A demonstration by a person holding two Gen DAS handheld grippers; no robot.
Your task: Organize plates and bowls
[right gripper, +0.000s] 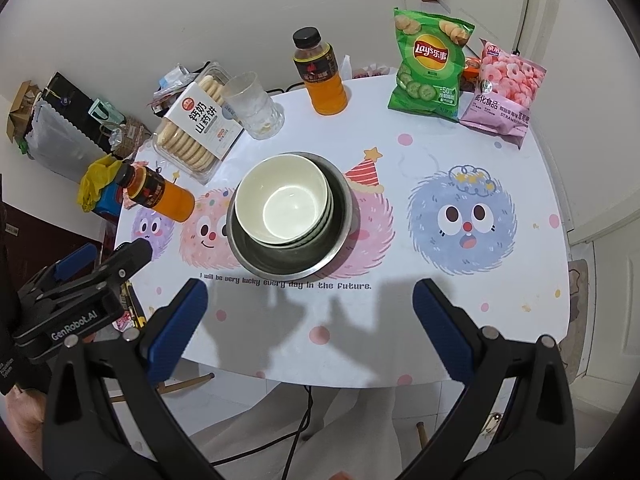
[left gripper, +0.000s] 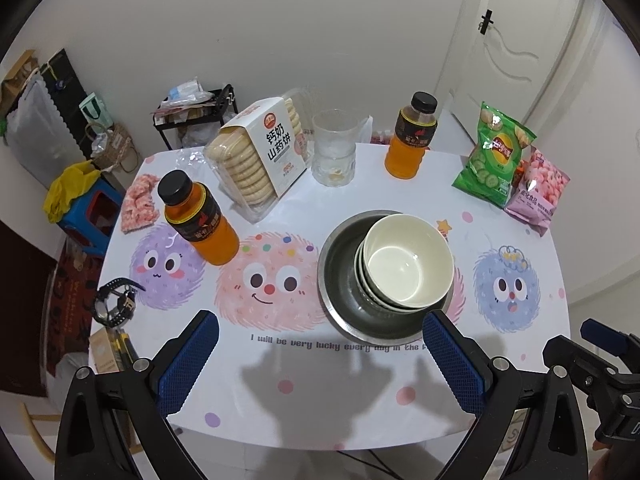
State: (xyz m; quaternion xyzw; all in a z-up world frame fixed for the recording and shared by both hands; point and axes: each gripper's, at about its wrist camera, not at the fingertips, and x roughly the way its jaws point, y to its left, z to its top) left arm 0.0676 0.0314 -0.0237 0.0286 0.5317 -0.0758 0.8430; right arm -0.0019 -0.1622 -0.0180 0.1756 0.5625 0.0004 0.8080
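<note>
Bowls [right gripper: 284, 200] sit stacked behind "GenRobot.AI" left tool [left gripper: 320, 364] and right tool [right gripper: 310, 332], both wide.

The desk [right gripper: 460, 300] is white with pastel dots and fuzzy purple, pink and blue cartoon faces. Cream bowls [right gripper: 282, 200] sit in a grey metal basin [right gripper: 292, 264]. The chip bag [right gripper: 430, 64] is green; tongs pads [left gripper: 188, 364] are blue.

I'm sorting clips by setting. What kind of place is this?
Likely a home dining corner: a cartoon-print table with snacks like a chip bag, stacked white bowls, and a white interior door behind.
</note>
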